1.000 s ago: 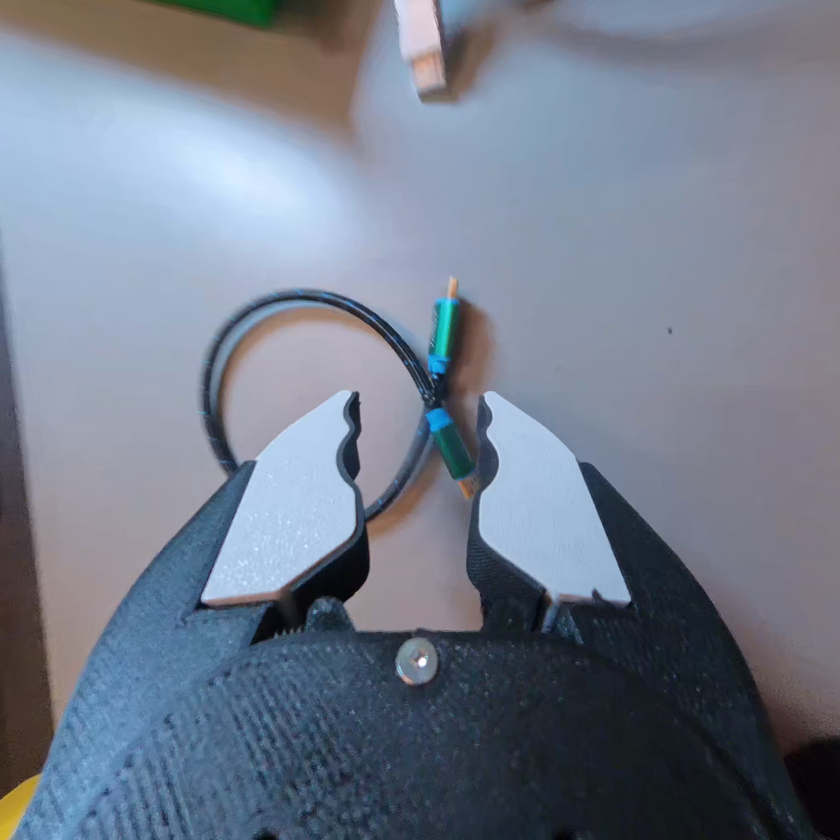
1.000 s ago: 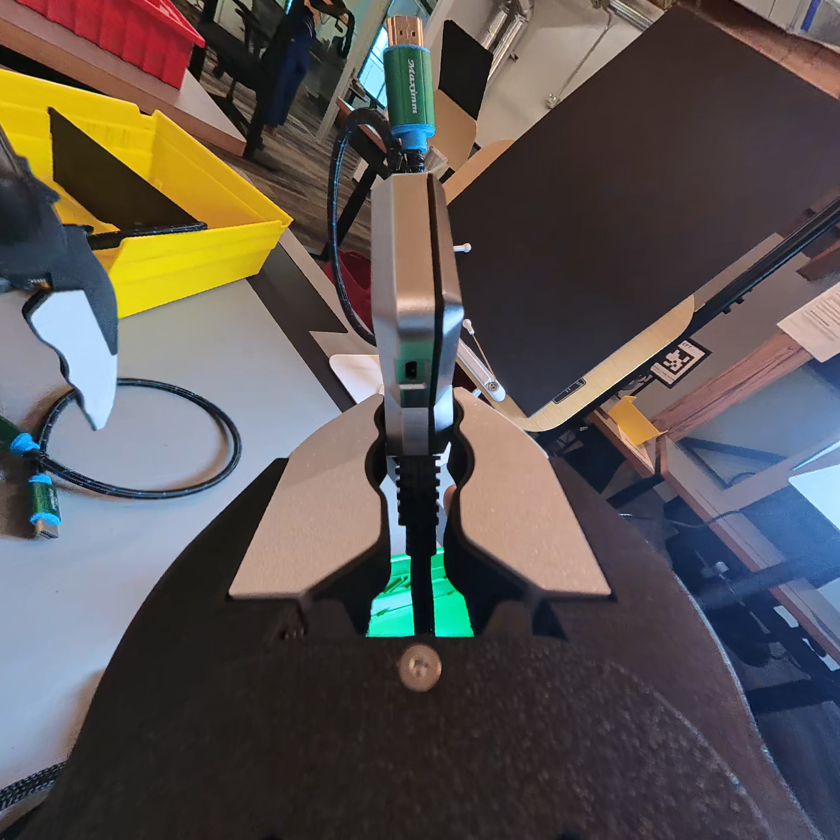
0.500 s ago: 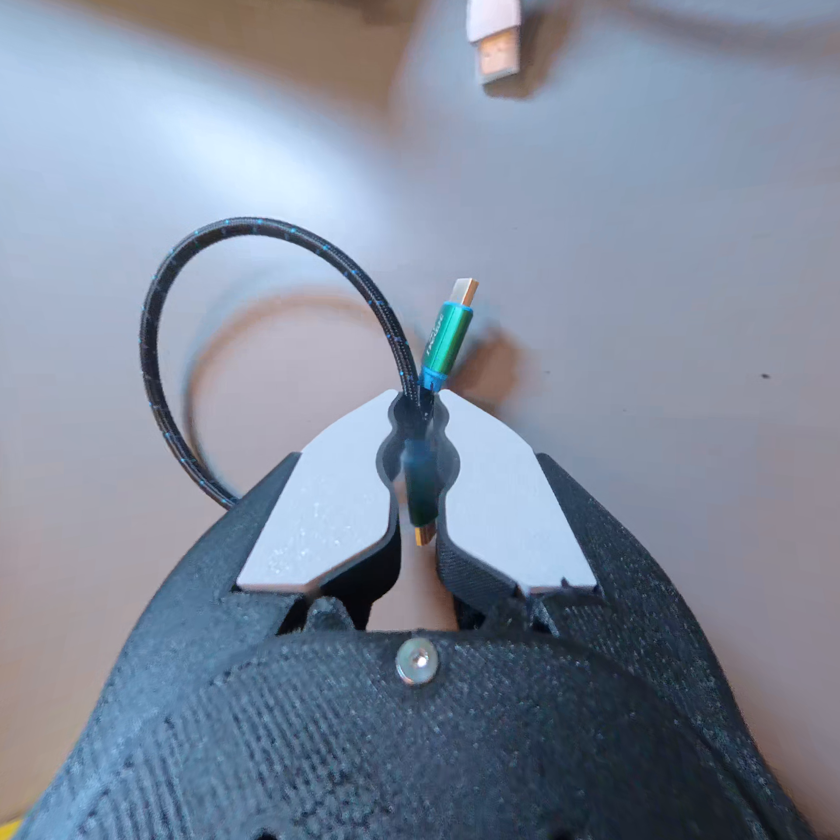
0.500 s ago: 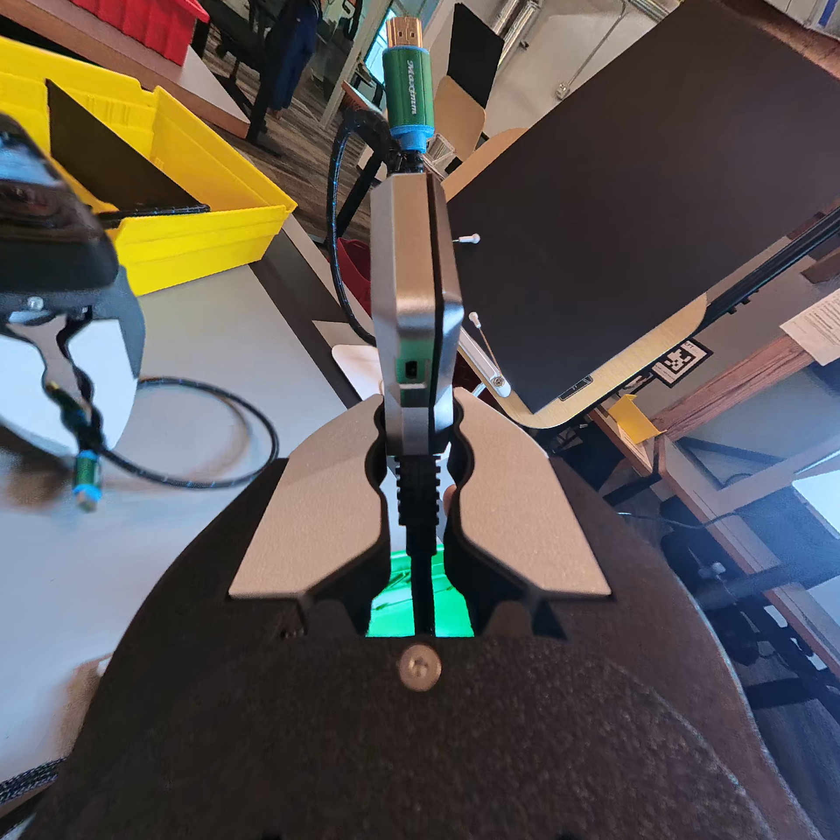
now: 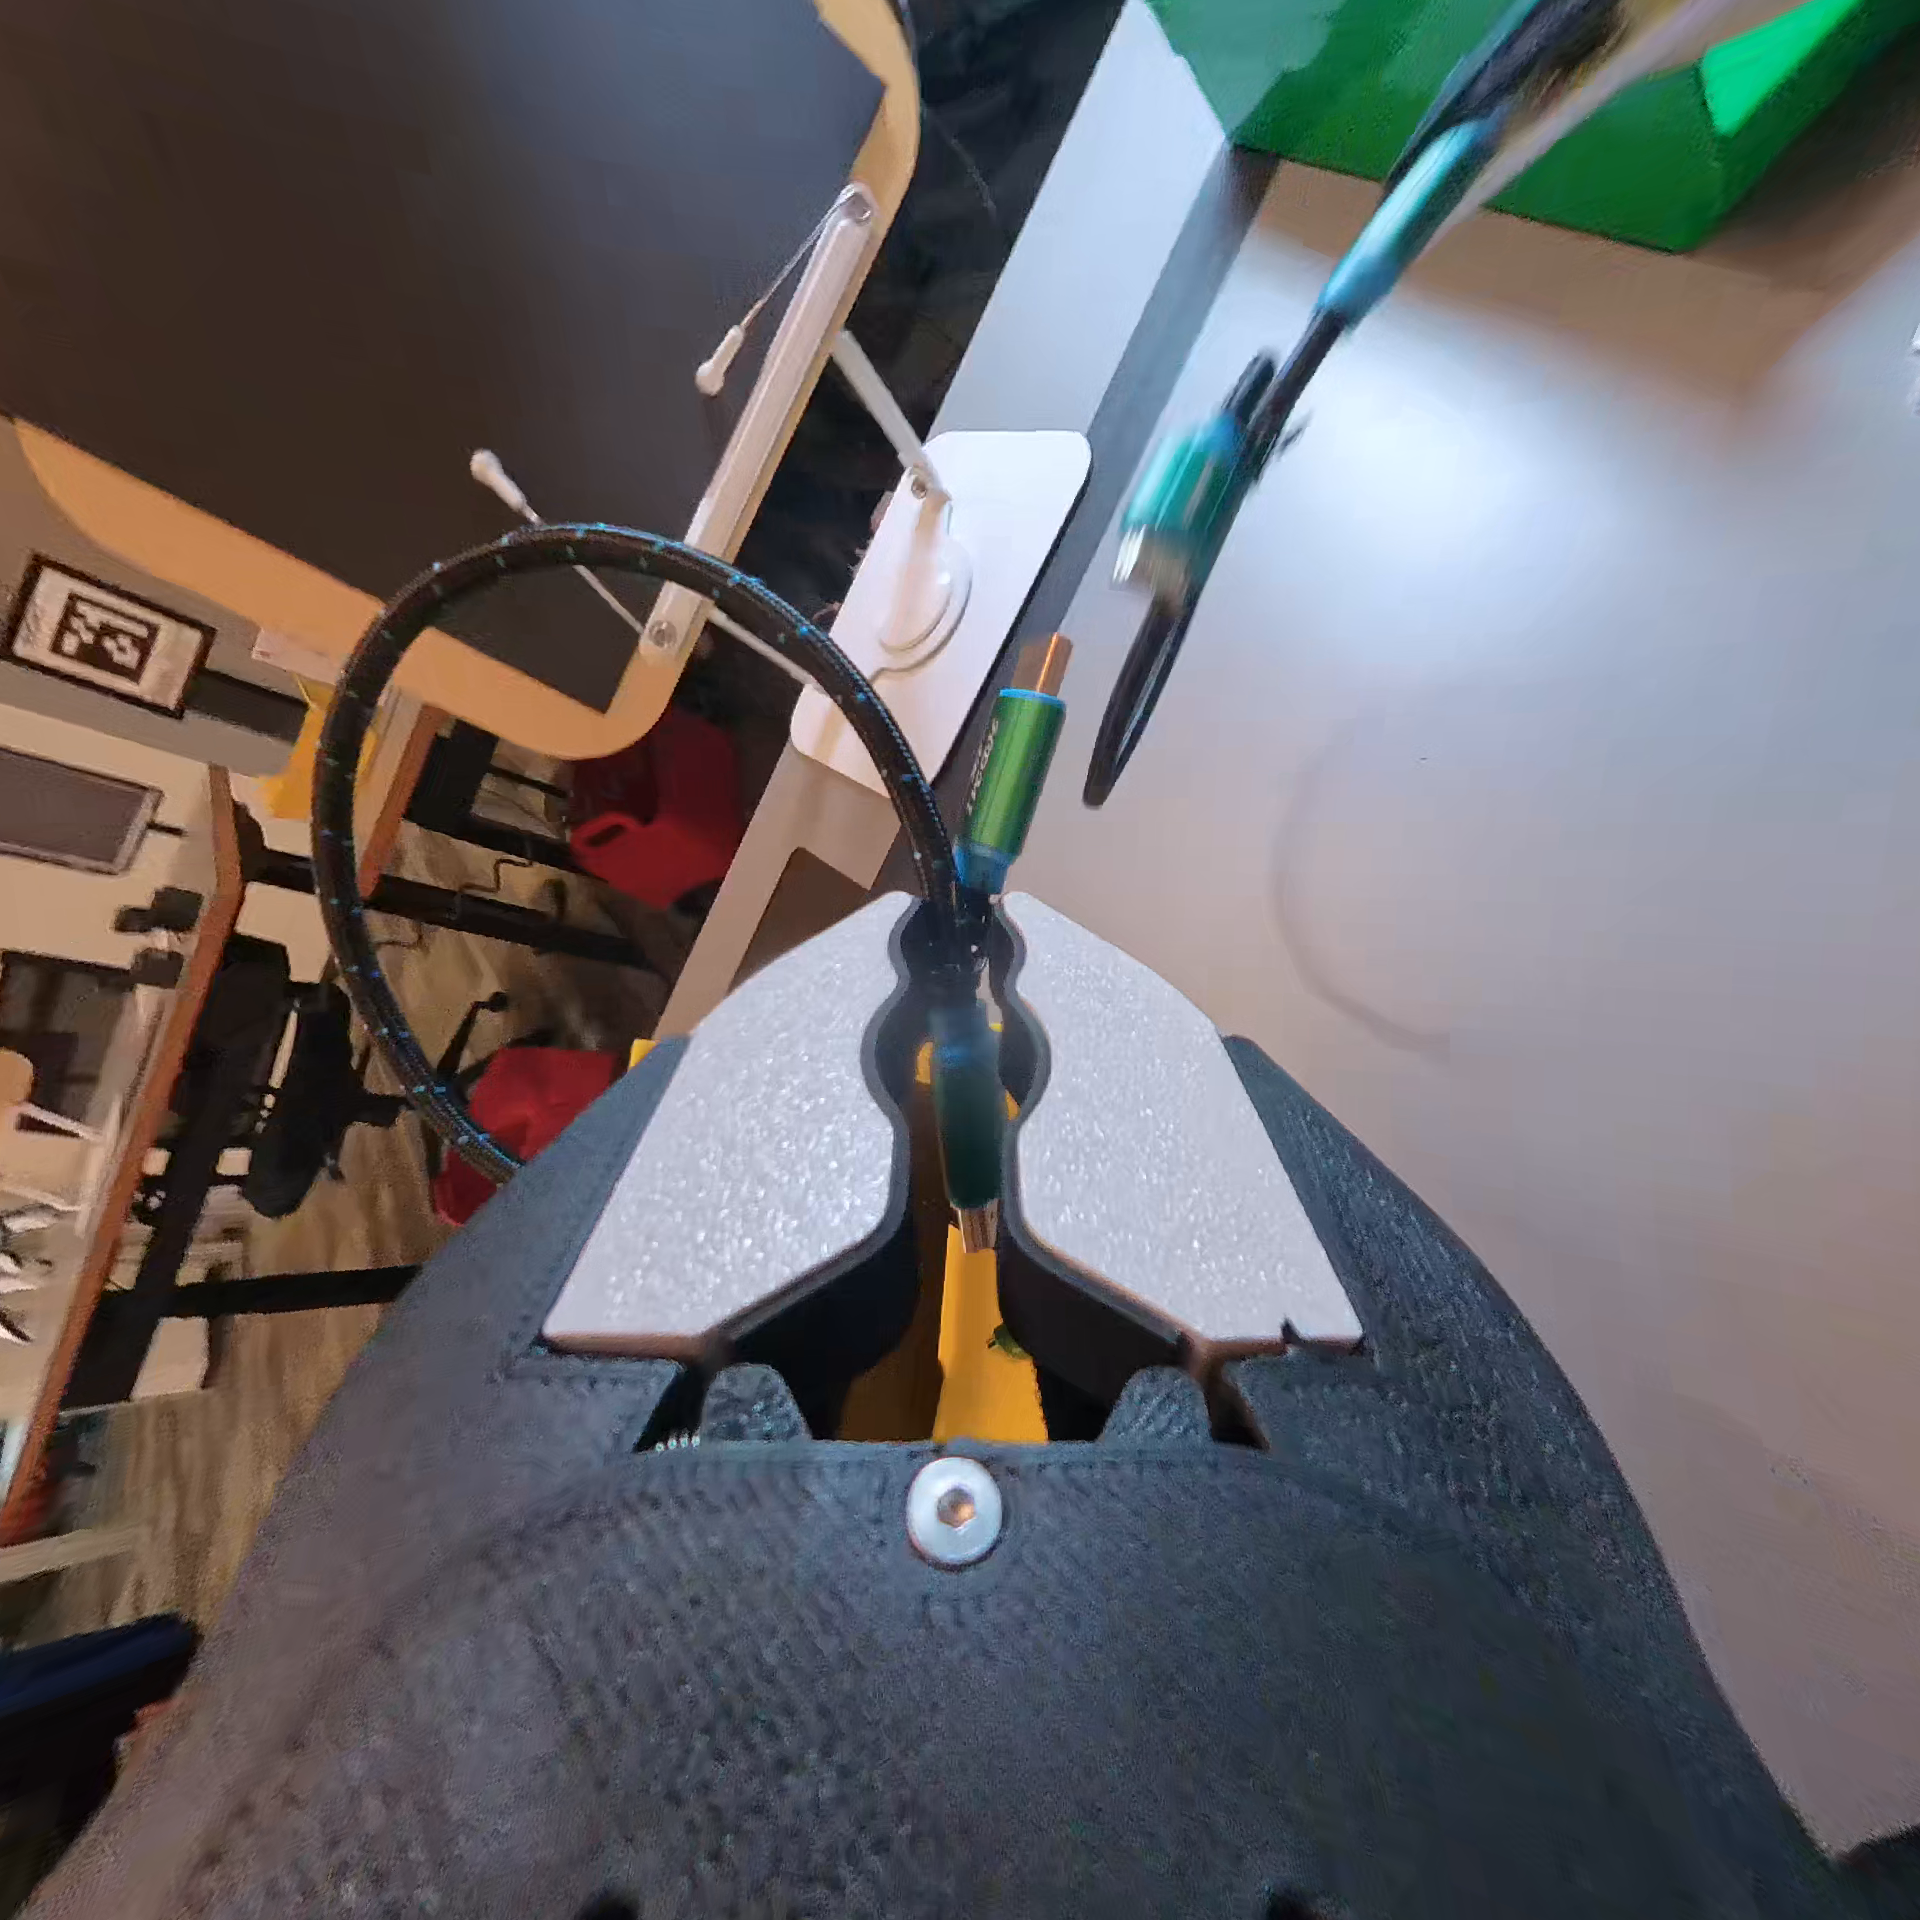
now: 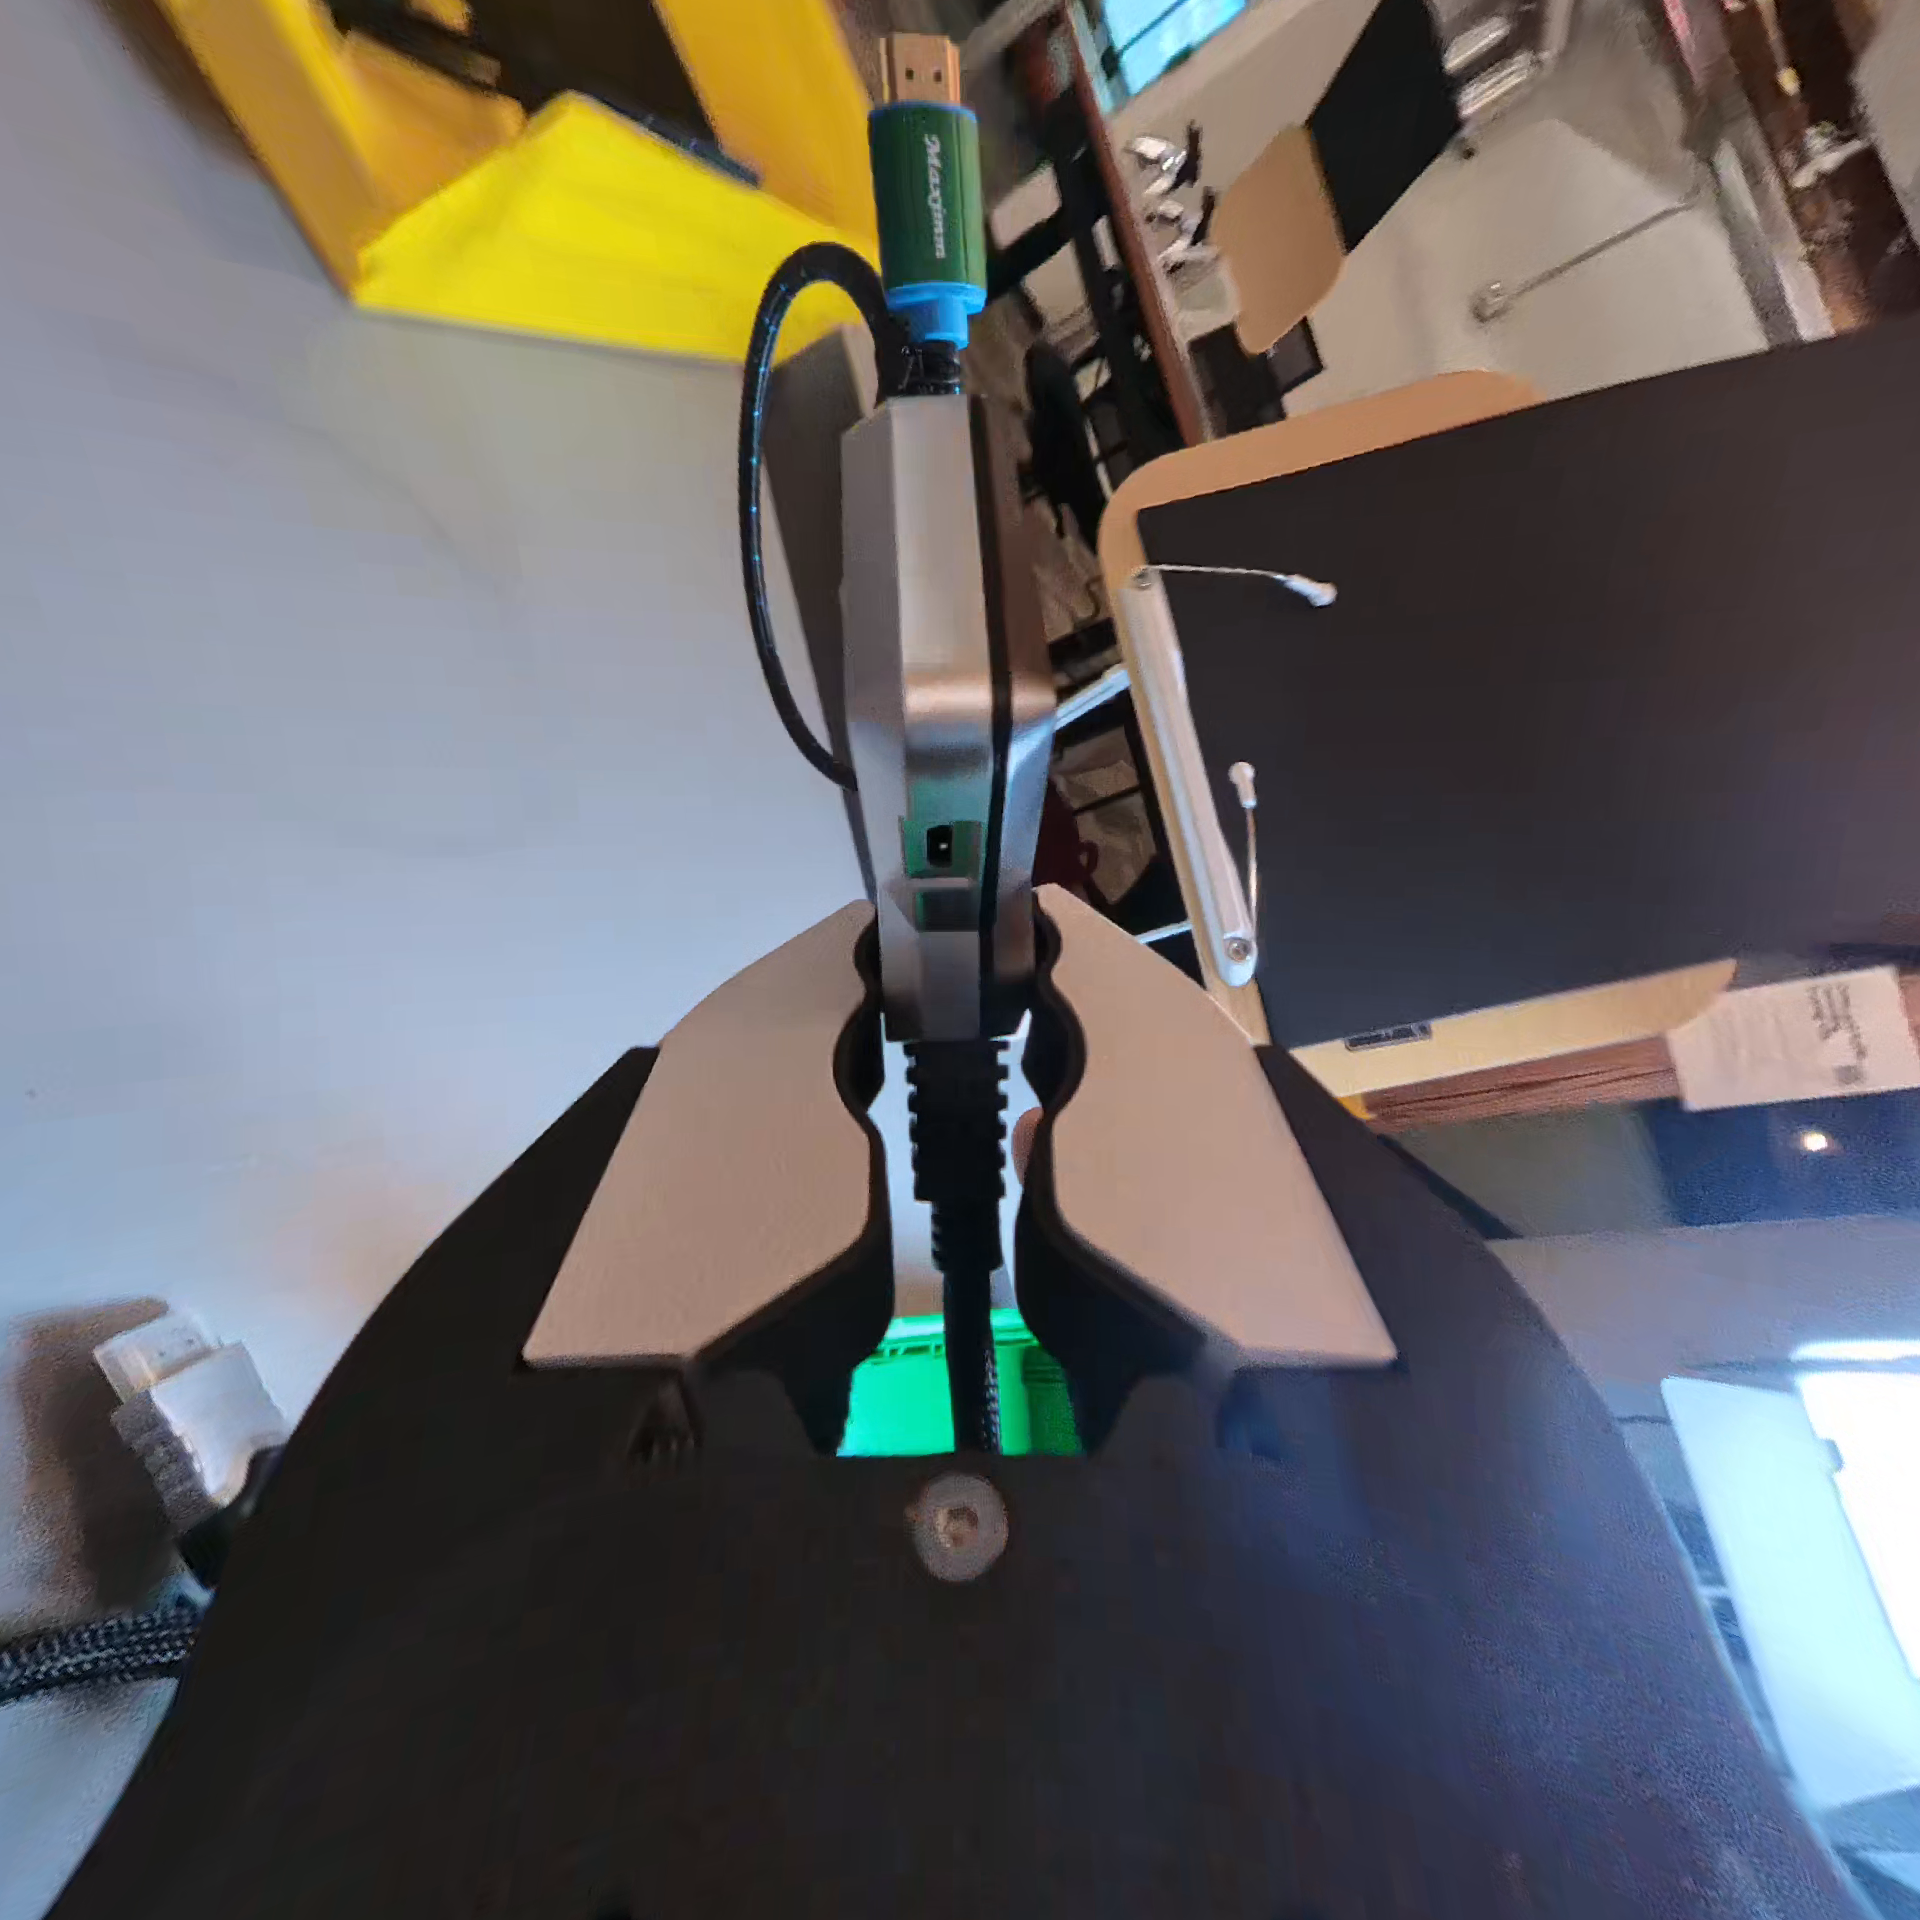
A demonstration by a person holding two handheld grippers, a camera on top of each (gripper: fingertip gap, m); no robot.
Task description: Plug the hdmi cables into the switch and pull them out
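L hand-held gripper [image 5: 953,935] pinches cable [image 5: 343,831], seemingly past table edge [image 5: 997,436].

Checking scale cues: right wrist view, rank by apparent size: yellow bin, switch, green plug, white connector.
1. yellow bin
2. switch
3. green plug and white connector look alike; the connector sits nearer the camera, so unranked.

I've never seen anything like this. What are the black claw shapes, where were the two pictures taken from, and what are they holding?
They are hand-held grippers, one in each of a person's hands, each with a camera looking along its two fingers. The left gripper is shut on a short braided HDMI cable; one green plug sticks out past its fingertips. The right gripper is shut on a grey switch box, with a second green plug beyond the box's far end. Below lie a pale table and a yellow bin.
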